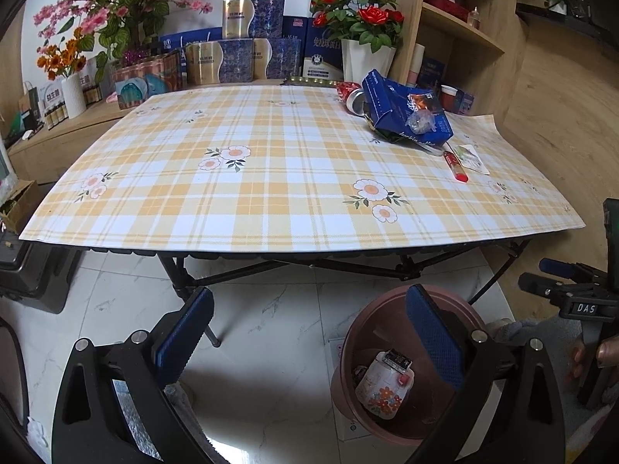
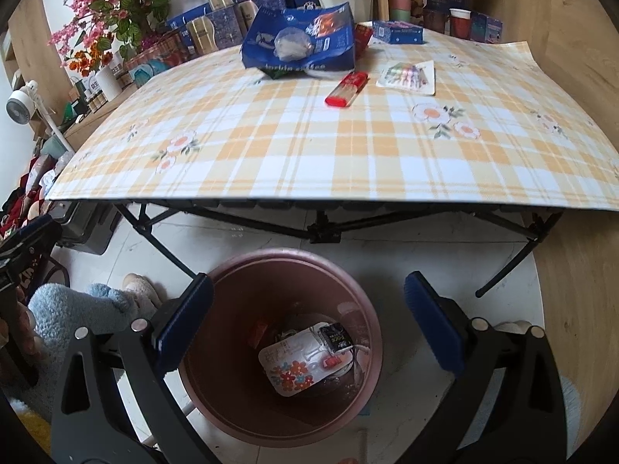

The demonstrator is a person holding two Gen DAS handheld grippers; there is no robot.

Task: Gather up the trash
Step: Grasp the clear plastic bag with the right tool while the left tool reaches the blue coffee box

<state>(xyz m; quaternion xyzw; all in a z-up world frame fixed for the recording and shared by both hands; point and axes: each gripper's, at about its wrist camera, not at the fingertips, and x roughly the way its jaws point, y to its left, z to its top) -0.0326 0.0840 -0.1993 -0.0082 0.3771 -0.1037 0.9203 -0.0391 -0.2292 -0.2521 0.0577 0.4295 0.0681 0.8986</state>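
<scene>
Gaping empty, each hand-held gripper [image 2: 307, 323] faces the red tube [image 2: 346, 89], lying diagonally.

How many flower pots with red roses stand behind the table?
1: a white pot of red roses behind the table's far edge, beside the wooden shelf. Others may be hidden.

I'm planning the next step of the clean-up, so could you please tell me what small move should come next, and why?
Probably lift the right gripper from over the brown plastic bin toward the red and clear flat packet on the checked tablecloth. Both grippers are open and empty, the bin already holds some trash, and that packet lies nearest the table's front edge, apart from the crumpled blue bag.
</scene>
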